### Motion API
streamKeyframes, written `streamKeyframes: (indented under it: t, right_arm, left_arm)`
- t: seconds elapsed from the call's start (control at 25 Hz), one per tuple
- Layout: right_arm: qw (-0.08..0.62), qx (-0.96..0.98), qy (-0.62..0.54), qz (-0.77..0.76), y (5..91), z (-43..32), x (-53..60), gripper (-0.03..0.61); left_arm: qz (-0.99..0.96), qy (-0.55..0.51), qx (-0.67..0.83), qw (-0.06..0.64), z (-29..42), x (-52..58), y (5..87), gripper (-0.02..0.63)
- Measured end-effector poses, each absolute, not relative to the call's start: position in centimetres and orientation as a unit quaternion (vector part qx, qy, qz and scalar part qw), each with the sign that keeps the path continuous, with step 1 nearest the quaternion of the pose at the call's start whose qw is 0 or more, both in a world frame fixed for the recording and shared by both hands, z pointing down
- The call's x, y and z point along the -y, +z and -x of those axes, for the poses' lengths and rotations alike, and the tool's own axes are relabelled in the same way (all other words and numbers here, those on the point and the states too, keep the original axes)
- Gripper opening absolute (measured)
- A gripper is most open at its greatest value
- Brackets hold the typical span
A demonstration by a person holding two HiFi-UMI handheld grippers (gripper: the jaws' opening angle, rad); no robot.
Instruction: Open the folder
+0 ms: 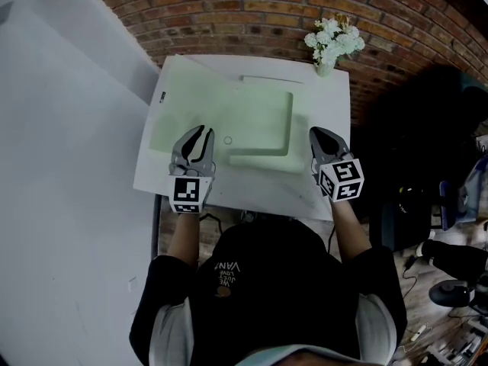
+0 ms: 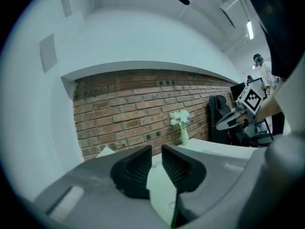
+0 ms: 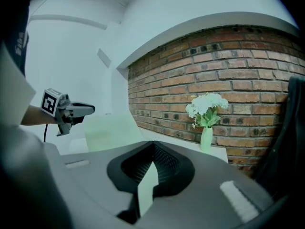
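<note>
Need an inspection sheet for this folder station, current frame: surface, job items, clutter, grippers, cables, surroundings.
Surface: white table, largely covered by the folder.
Job's things: pale green folder on the table; whether its cover is lifted, cannot tell.
Clutter: vase of white flowers at the far right corner.
Grippers: left gripper over the folder's near left part, jaws a narrow gap apart, nothing pinched; right gripper beside the folder's right edge, jaw tips together, empty.
Cables: dark cable below the table's near edge.
Surroundings: brick wall behind; white wall left; dark chair right.
</note>
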State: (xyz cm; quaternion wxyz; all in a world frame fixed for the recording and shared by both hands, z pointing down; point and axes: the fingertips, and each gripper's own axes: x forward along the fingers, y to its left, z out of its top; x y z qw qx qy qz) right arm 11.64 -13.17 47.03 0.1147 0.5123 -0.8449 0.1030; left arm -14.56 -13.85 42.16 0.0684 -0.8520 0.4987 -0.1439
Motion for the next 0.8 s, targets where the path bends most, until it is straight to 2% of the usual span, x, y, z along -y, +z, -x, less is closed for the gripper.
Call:
streamKeyframes:
  t: [0.44,0.8]
  right_arm:
    - [0.104,0.825,0.112,-0.544,47.3,-11.7,10.8,-0.002]
    - [0.099,0.808,0.118,-0.569,47.3,-11.5,9.0,-0.002]
  left_arm:
    - [0.880,-0.134,-0.450,0.066,12.3,13.7,43.0,0.002]
    - [0.901,-0.124,-0.412,0.057,10.8,12.8,43.6,0.002]
